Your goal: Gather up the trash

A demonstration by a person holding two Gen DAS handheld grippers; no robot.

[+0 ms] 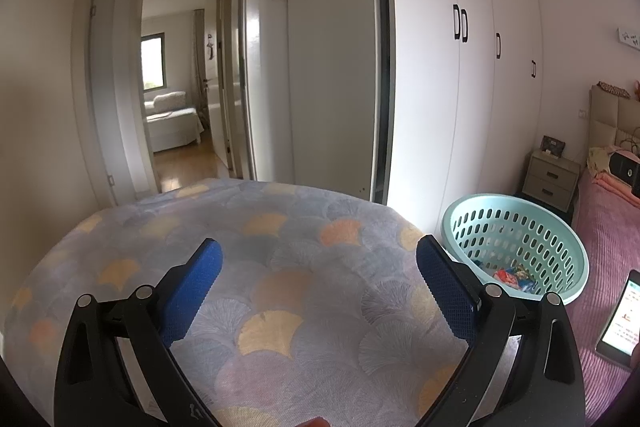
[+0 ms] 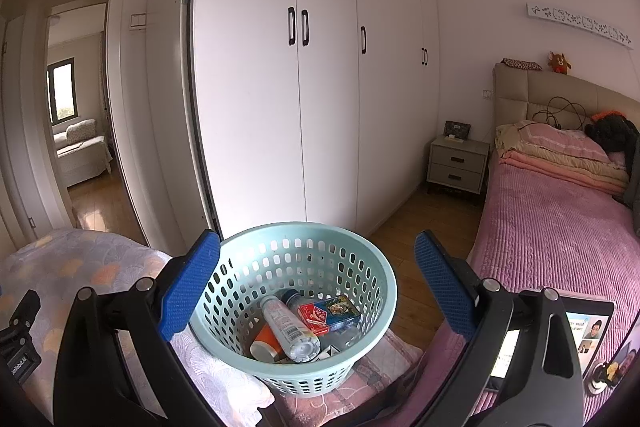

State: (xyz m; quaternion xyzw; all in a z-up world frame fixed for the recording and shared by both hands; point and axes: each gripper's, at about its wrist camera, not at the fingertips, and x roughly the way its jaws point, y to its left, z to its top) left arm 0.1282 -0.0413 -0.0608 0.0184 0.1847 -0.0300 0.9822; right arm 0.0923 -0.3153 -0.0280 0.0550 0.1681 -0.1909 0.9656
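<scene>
One basket (image 2: 294,269) holds two bottles (image 2: 289,327), one orange cup (image 2: 266,345), one box (image 2: 330,313).

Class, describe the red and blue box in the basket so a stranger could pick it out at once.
Find the pale green perforated basket in front of the white wardrobe. Inside, beside a clear plastic bottle lying on its side, rests the red and blue box. It is the only flat rectangular printed thing there; its neighbours are round containers.

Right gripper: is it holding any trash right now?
No, the right gripper is open and empty above the basket, where a bottle lies.
</scene>
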